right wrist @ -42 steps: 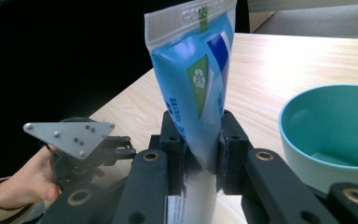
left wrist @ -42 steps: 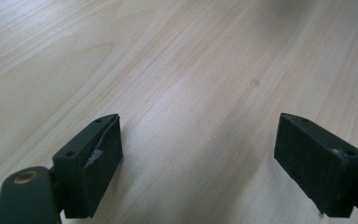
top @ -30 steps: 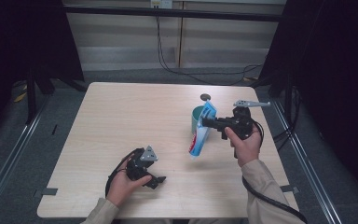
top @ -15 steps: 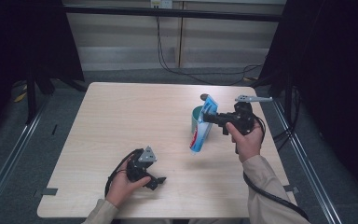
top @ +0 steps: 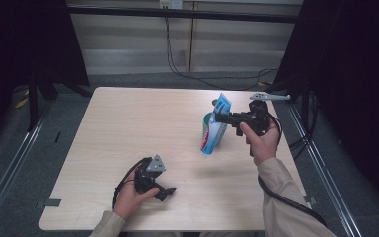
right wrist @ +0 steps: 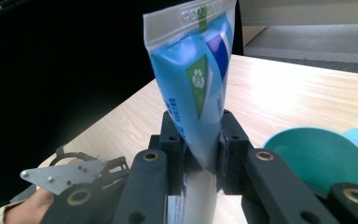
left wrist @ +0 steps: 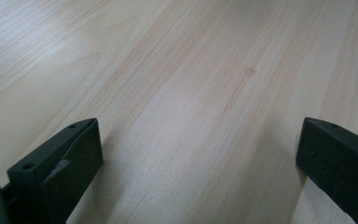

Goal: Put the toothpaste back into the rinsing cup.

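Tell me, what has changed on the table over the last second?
The right gripper, jaws shut on the blue tube, has carried it slightly toward the table's far side, beside the teal cup. The left gripper has just been opening its jaws, with nothing between them. It stayed resting on the table, and the cup kept its place.

Pale wooden table (top: 143,123) on grey floor (top: 10,168), dark surroundings.

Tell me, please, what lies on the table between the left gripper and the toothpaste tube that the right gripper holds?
Nothing: in the high view, only bare wooden table runs from the open left gripper to the toothpaste tube, which the right gripper clamps beside the teal cup.
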`<state>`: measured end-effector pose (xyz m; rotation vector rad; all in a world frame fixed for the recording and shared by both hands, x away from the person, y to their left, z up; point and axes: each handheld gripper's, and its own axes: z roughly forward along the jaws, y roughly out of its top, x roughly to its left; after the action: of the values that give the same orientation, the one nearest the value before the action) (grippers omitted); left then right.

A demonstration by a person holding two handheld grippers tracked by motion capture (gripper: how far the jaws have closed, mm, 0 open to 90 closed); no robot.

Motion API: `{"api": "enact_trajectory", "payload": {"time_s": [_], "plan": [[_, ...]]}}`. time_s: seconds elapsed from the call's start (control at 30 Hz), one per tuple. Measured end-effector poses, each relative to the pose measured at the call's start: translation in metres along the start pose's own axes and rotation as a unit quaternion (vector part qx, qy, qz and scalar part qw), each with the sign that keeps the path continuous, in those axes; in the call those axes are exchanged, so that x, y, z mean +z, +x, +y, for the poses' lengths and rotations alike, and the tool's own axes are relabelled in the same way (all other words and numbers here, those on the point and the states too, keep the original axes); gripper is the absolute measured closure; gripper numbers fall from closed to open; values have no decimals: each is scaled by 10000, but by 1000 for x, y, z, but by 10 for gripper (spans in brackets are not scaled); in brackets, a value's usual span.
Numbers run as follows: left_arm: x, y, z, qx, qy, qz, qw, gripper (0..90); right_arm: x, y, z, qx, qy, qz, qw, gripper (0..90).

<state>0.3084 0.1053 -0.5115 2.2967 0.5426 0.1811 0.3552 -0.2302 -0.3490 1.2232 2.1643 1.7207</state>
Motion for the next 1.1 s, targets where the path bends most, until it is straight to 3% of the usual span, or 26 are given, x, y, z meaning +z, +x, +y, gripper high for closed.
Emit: {"api": "enact_trajectory", "payload": {"time_s": [0.43, 1.1], "plan": [[0, 0, 0, 5, 10, -3, 10000, 0, -2, 2, 22, -89, -48, -70, 9999, 760], [0, 0, 0, 12, 33, -19, 10000, 0, -9, -5, 41, -78, -196, -237, 9995, 761]]}}
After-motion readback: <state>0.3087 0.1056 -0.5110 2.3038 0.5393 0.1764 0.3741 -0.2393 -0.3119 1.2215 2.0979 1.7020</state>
